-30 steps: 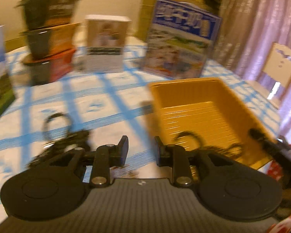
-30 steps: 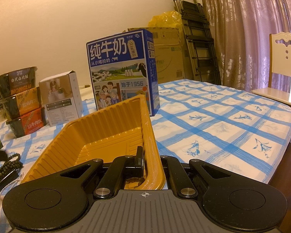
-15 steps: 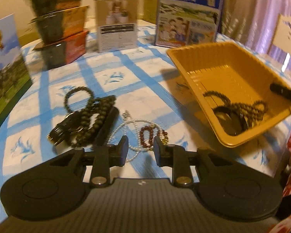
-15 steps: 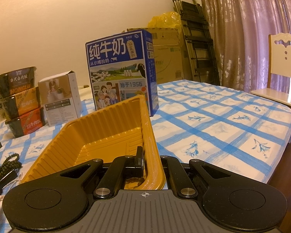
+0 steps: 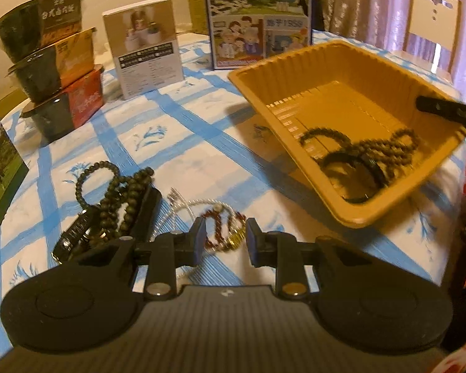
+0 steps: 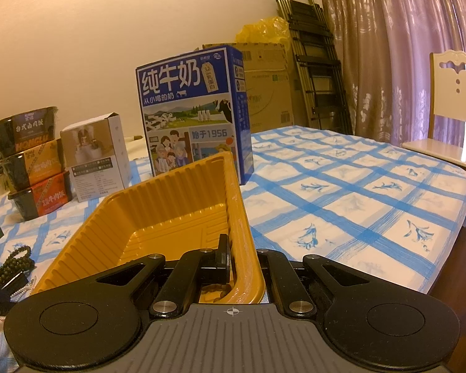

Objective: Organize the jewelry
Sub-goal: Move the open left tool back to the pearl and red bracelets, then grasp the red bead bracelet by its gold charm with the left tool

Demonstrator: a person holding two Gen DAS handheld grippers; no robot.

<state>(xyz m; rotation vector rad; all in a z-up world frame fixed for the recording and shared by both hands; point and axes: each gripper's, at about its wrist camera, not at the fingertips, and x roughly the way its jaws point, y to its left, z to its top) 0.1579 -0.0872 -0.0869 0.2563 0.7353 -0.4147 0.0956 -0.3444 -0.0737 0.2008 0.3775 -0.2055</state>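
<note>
Hovering low over the worktop (image 5: 202,143), the left gripper (image 5: 225,239) had its fingers apart, with the small red bead bracelet (image 5: 223,228) lying on the cloth between them — not yet pinched. A white pearl string (image 5: 195,203) lay just beside it, and dark bead bracelets (image 5: 121,192) were piled to the left. The right gripper (image 6: 244,259) was clamped on the near rim of the yellow tray (image 6: 158,217), one finger inside and one outside. Several dark bead strands (image 5: 369,152) already lay in the tray — the milk carton (image 6: 192,124) stood behind it.
</note>
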